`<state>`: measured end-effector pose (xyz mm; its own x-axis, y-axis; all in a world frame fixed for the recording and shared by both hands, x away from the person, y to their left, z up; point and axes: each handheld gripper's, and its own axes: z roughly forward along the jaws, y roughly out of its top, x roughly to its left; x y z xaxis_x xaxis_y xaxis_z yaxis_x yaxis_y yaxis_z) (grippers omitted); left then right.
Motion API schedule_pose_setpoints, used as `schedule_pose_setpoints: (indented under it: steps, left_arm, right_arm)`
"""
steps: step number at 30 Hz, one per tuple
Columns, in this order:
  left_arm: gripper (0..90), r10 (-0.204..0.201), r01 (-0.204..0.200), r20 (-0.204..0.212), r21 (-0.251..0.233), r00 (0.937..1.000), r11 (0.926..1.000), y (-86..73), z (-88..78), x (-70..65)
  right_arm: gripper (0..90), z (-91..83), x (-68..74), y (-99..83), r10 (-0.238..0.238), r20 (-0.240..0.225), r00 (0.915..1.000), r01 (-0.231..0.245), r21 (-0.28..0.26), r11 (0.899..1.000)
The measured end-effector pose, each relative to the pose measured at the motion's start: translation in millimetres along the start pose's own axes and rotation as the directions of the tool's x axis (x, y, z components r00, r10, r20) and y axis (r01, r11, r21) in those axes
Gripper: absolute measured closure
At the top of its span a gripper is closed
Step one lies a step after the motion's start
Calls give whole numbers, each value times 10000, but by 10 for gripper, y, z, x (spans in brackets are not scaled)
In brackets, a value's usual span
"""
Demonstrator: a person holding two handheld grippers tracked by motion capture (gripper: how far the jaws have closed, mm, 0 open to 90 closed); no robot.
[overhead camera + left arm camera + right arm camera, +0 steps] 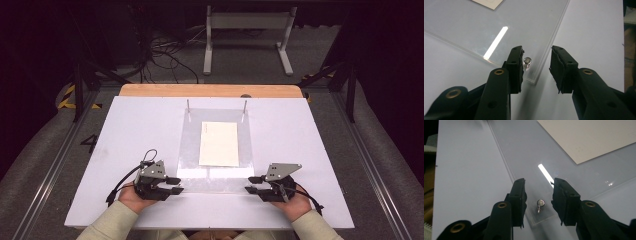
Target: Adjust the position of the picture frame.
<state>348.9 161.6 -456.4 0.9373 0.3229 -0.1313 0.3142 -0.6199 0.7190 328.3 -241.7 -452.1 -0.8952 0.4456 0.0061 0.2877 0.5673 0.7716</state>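
A clear plastic sheet point(189, 145) lies flat on the white board point(130, 130), with a cream paper sheet point(219, 143) in its middle. Two thin metal pins point(188, 105) stand at its far corners. At the near left corner my left gripper point(176, 185) is open; in the left gripper view a short metal pin point(527, 62) stands close beside one jaw of that gripper point(537, 58). My right gripper point(251, 183) is open at the near right corner, and its own view has another small pin point(540, 203) between the jaws of the gripper point(539, 187), with a gap on both sides.
The board rests on a wooden table whose far edge point(210, 90) shows behind it. Beyond stand a grey metal frame point(247, 30) and loose cables point(165, 50) on the floor. Bare board lies left and right of the plastic sheet.
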Motion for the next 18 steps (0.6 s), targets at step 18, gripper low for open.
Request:
schedule_pose_setpoints:
  steps: [18]
  left_arm:
    - [824, 111, -109, -360, 61, 9993, 9999, -14, 18, -2]
  right_arm:
    - [825, 13, 32, -22, -314, 162, 9994, 311, 191, 9993]
